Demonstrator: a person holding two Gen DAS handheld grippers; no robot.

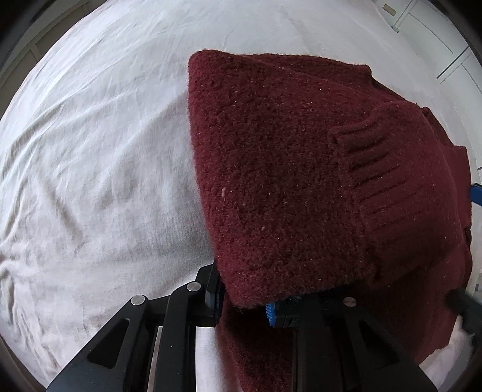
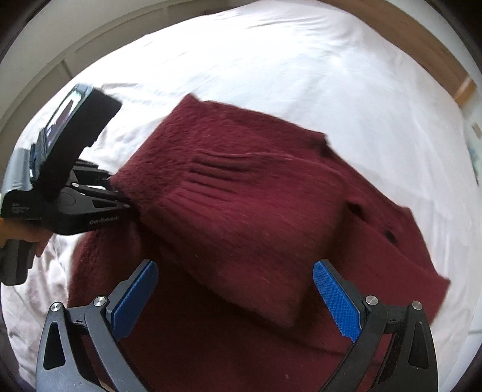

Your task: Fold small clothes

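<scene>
1. The dark red knitted sweater (image 1: 301, 181) lies on a bed covered by a white sheet (image 1: 105, 150), partly folded over itself, with a ribbed cuff (image 1: 367, 169) on top.

2. My left gripper (image 1: 250, 304) has its fingers closed on the sweater's near edge; the knit drapes over the tips and hides most of them, with only a bit of blue pad (image 1: 270, 313) peeking out below the fabric.

3. From the right wrist view, that same left gripper (image 2: 120, 193) reaches in from the left side and disappears into the sweater (image 2: 241, 217) at its edge. A hand (image 2: 27, 238) grips its handle, and a dark block with a screen sits on top of it.

4. My right gripper (image 2: 235, 298) hangs above the sweater with its fingers spread wide apart, blue pads (image 2: 337, 301) facing each other. Nothing is between them but the fabric lying below; they do not press on it.

5. The folded top layer sits just ahead of my right fingers, over a flat lower layer that spreads under them.

6. The sheet is wrinkled to the left of the sweater. Beyond the bed I see pale cupboard fronts (image 1: 421, 18) and a wooden strip (image 2: 421, 54) along the far edge.

7. The right wrist view is blurred.
</scene>
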